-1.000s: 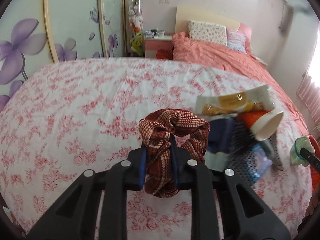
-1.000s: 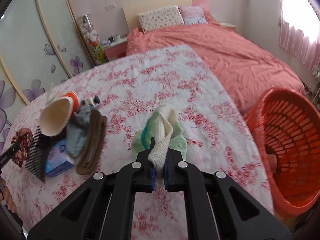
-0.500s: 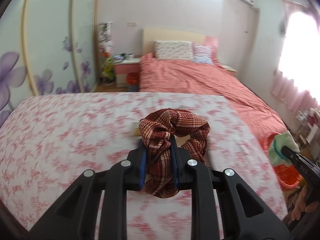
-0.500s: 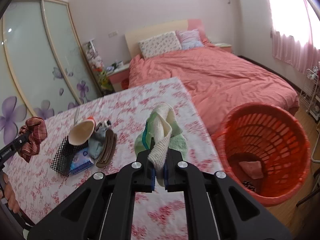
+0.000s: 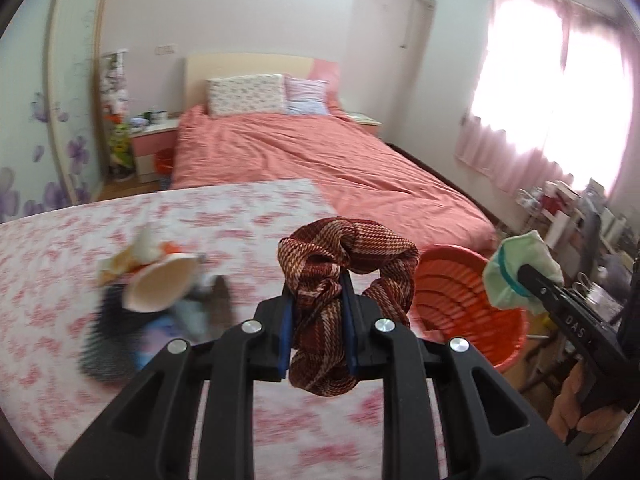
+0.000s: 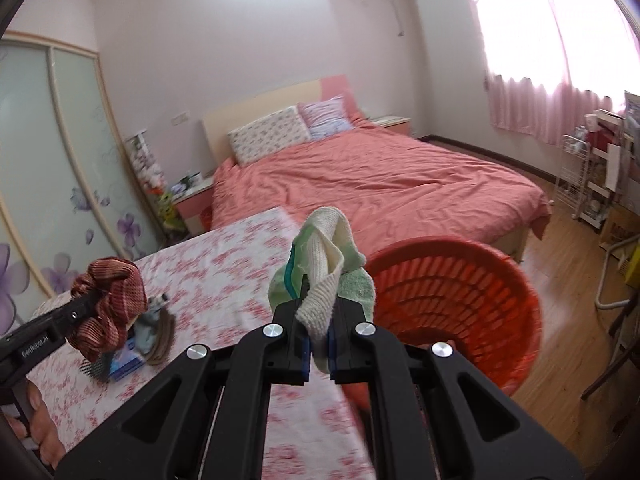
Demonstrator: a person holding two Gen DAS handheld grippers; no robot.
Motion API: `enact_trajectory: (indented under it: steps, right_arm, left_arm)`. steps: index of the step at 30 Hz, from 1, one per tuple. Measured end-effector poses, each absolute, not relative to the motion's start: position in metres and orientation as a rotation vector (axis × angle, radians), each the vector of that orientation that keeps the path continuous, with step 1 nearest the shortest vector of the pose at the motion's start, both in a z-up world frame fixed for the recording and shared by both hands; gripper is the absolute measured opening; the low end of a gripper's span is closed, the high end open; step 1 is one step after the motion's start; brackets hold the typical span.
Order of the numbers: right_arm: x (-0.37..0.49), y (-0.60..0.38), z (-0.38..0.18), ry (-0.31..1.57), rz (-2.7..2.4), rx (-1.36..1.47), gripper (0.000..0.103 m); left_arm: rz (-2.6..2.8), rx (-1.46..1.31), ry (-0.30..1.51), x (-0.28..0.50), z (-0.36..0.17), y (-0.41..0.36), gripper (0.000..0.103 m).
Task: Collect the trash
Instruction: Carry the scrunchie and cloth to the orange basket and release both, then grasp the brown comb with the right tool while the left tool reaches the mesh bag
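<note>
Two grippers are up over the floral-covered table (image 5: 120, 216), and we carry something in each. Our left gripper (image 5: 316, 320) has its jaws pinched narrow on a dark red plaid scrunchie (image 5: 344, 256), which bulges above and below the blue pads. Our right gripper (image 6: 318, 344) is clamped almost fully together on a pale green and cream sock (image 6: 328, 268); in the left wrist view that sock (image 5: 520, 272) hangs at 3 o'clock.

In the right wrist view the orange basket (image 6: 452, 300) sits at about 3 o'clock of our right fingertips, on the wooden floor just off the table's right edge, its near rim partly hidden behind the gripper body. The sock overlaps the basket's left rim in the picture; we cannot tell whether it is already over the opening. From the left wrist view the basket (image 5: 460, 300) lies at 3 o'clock of the scrunchie, past the table edge.

At 9 o'clock on the table a blurred pile of litter (image 5: 160, 300) remains, with a paper cup (image 5: 160, 284) on top. Beyond the basket, the pink bed (image 6: 380, 184) fills 12 o'clock, with open floor at 2 o'clock and a white rack (image 6: 580, 176) and chair legs crowding the far right.
</note>
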State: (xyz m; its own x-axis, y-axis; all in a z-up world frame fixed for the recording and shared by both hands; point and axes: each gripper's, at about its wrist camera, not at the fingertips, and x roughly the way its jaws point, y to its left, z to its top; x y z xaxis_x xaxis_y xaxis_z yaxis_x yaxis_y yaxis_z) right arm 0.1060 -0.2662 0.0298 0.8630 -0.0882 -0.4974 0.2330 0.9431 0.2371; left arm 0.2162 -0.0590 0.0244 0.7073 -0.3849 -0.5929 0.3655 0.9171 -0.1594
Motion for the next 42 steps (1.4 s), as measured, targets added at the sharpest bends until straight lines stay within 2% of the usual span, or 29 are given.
enact_trajectory:
  steps: [16,20,21,24,27,29,31,35,42]
  right_arm:
    - [0.110,-0.349,0.003,0.495,-0.307,0.390,0.006]
    - [0.119,-0.367,-0.009,0.507,-0.293,0.451,0.007]
    - [0.119,-0.368,-0.011,0.514,-0.292,0.459,0.009]
    - [0.125,-0.378,-0.021,0.542,-0.288,0.493,0.024]
    - [0.124,-0.376,-0.026,0.559,-0.291,0.490,0.031]
    - [0.121,-0.375,-0.025,0.559,-0.300,0.476,0.040]
    - [0.119,-0.373,-0.023,0.560,-0.312,0.449,0.043]
    - [0.117,-0.357,-0.015,0.564,-0.321,0.390,0.047]
    - [0.123,-0.321,-0.008,0.592,-0.270,0.312,0.047]
  left_arm:
    - [-0.648,0.056,0.733,0.245,-0.016,-0.215,0.022]
    - [-0.663,0.080,0.768,0.257,-0.032,-0.242,0.029]
    - [-0.664,0.083,0.776,0.260,-0.036,-0.247,0.032]
    - [-0.653,0.096,0.807,0.268,-0.050,-0.258,0.041]
    - [-0.638,0.102,0.827,0.274,-0.059,-0.256,0.044]
    - [-0.626,0.107,0.823,0.275,-0.059,-0.250,0.047]
    - [-0.608,0.113,0.817,0.274,-0.060,-0.241,0.049]
    - [-0.563,0.127,0.800,0.267,-0.056,-0.216,0.055]
    - [-0.453,0.145,0.755,0.248,-0.045,-0.145,0.058]
